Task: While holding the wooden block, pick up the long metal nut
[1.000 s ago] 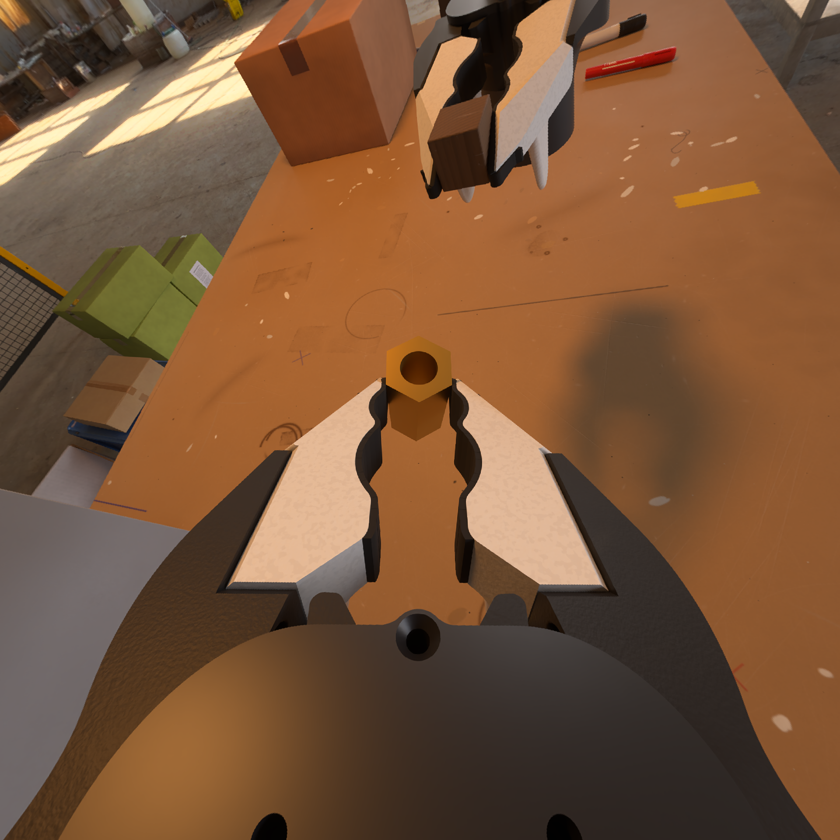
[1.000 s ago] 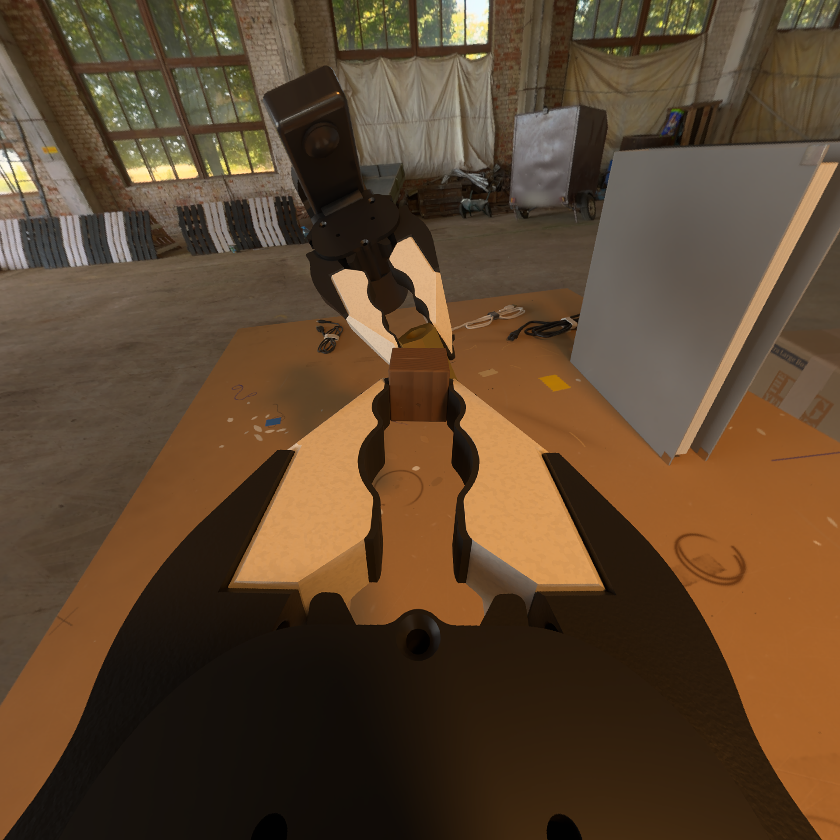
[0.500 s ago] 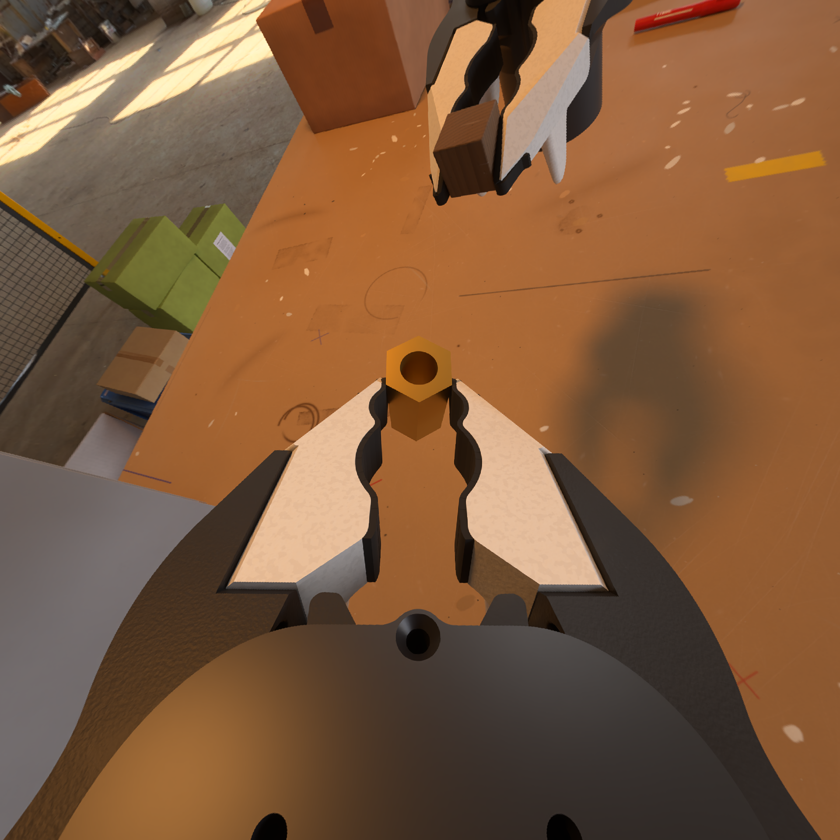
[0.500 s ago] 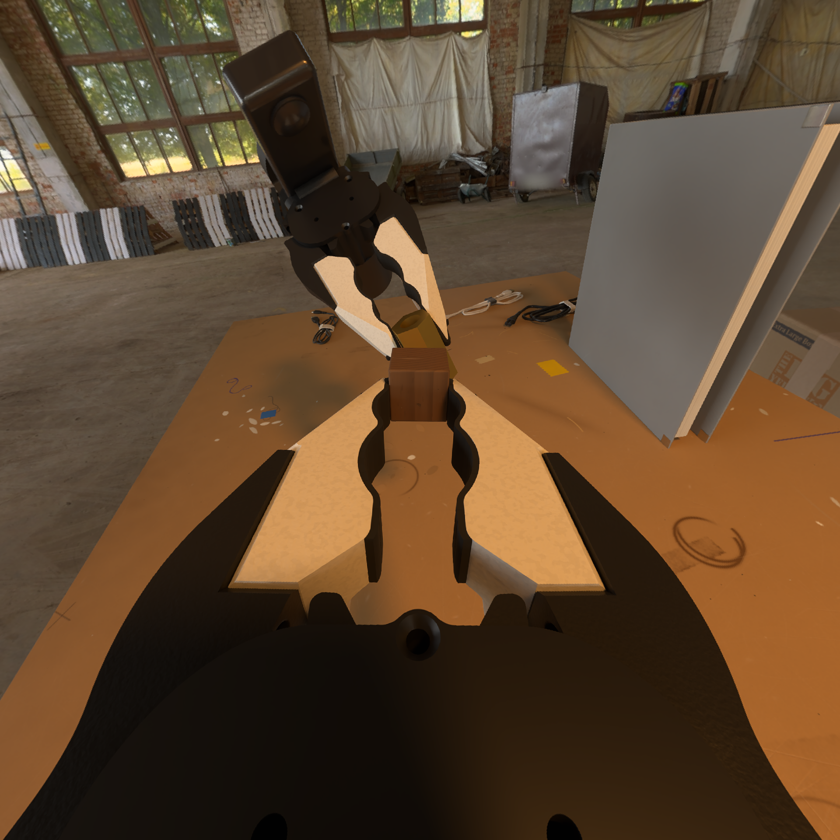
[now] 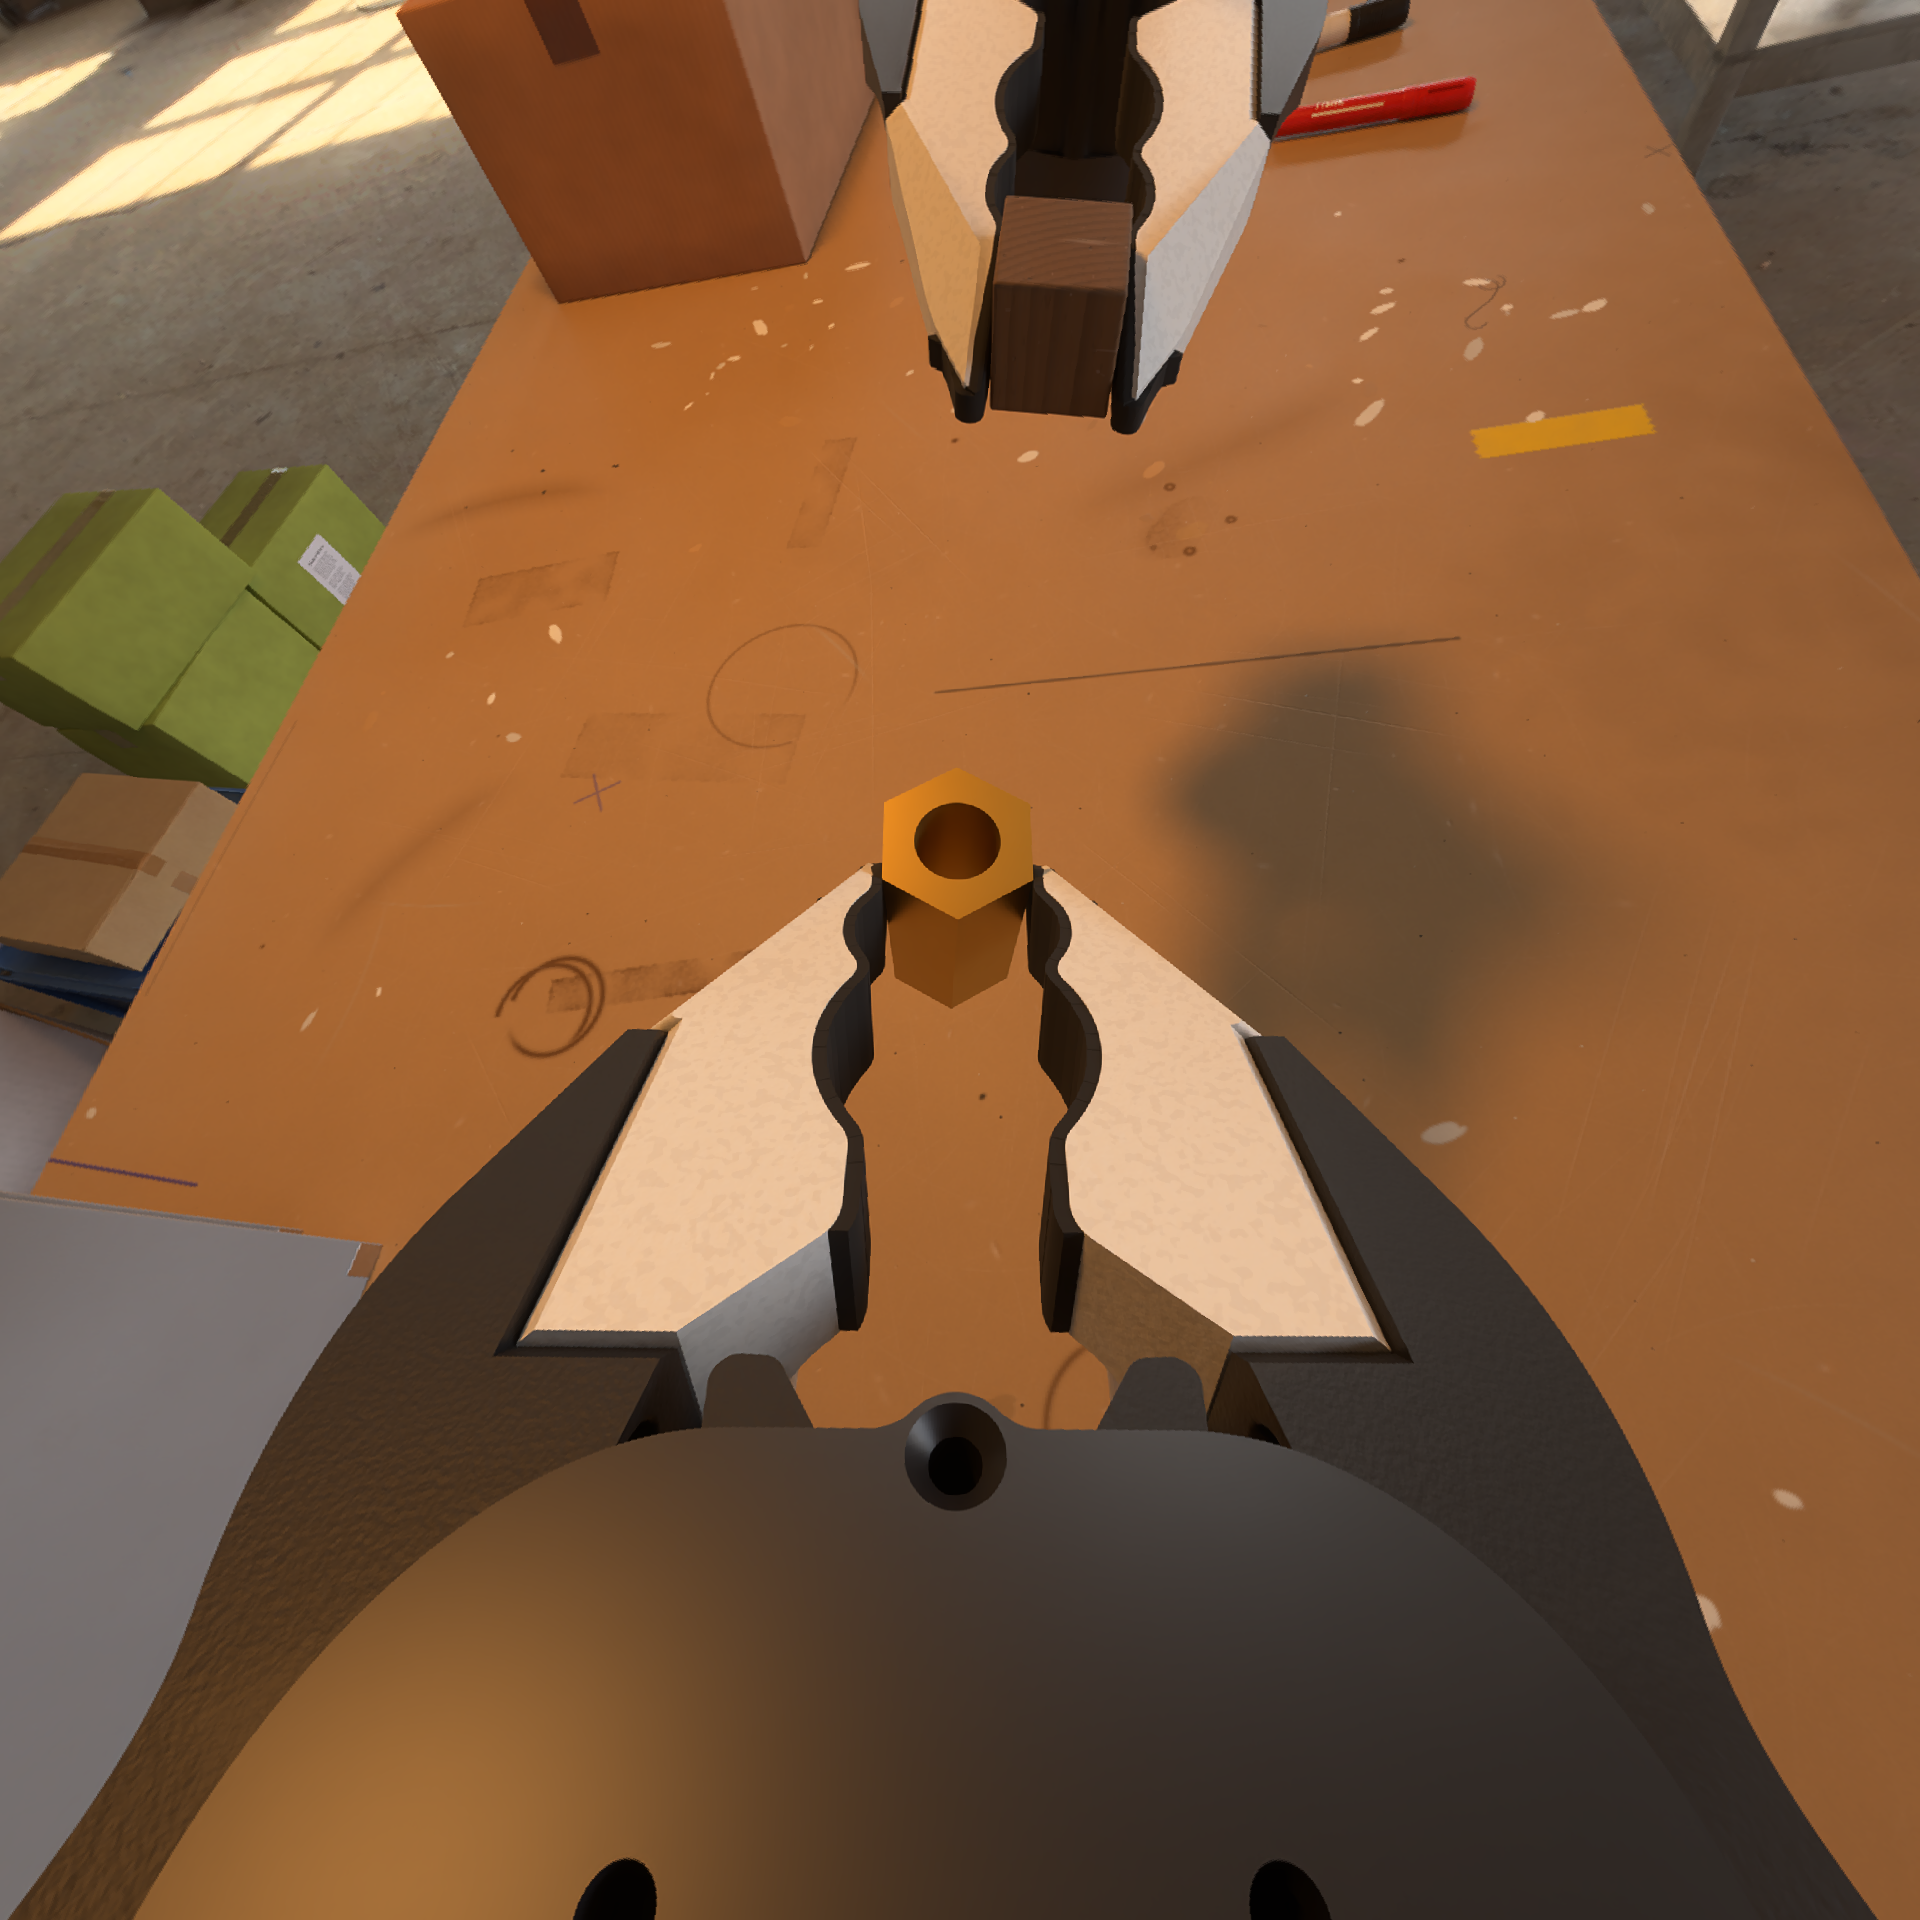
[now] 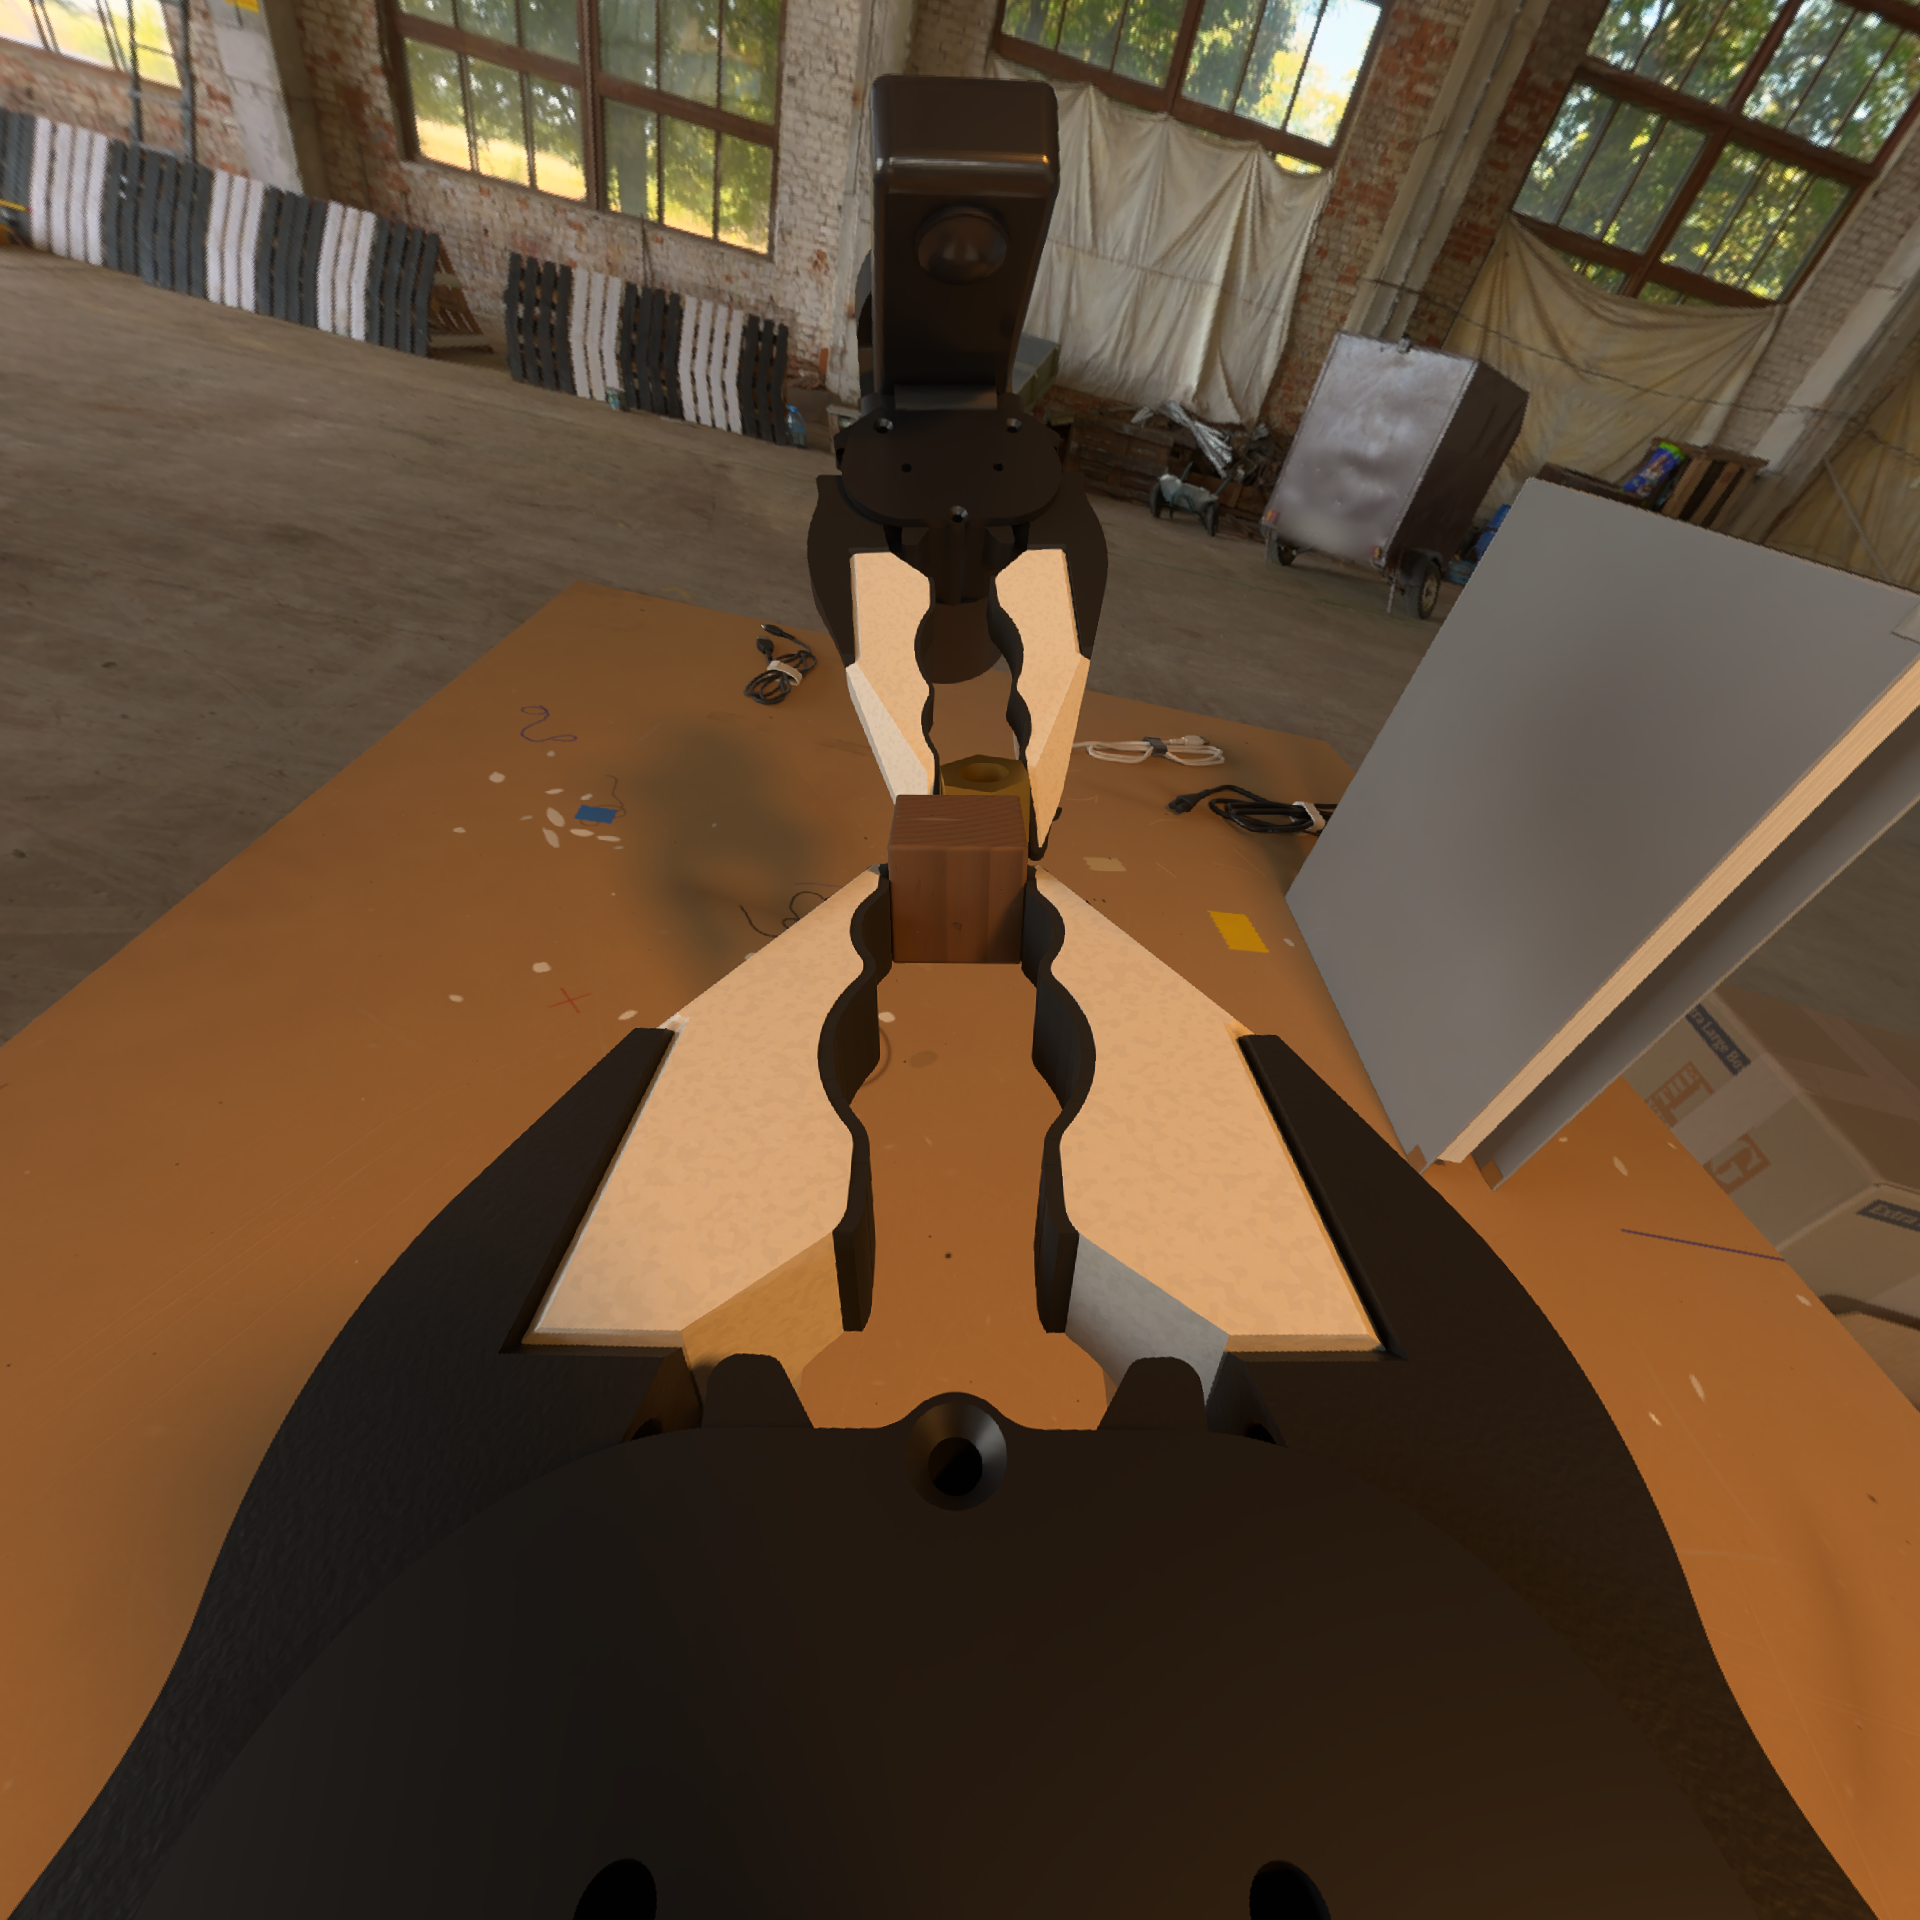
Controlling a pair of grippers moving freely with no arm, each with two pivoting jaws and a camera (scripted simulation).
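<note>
My left gripper (image 5: 956, 878) is shut on the long metal nut (image 5: 956, 844), a golden hexagonal piece with a round bore, held at the fingertips over the orange table (image 5: 1403, 935). My right gripper (image 6: 954, 878) is shut on the dark brown wooden block (image 6: 954, 894). The two grippers face each other. In the left wrist view the right gripper (image 5: 1047, 410) and its block (image 5: 1060, 312) are straight ahead at the top. In the right wrist view the left gripper (image 6: 977, 805) stands just behind the block, and the nut (image 6: 982, 777) peeks over it.
A cardboard box (image 5: 644, 135) stands at the table's far left and a red marker (image 5: 1371, 104) lies behind the right gripper. A grey panel (image 6: 1610, 831) leans at the table's side. Cables (image 6: 1247, 810) lie near the far edge. Green boxes (image 5: 177, 613) sit on the floor.
Both grippers have turned and now face each other squarely, and the right gripper looks nearer in the left wrist view. Each keeps its grip on its object.
</note>
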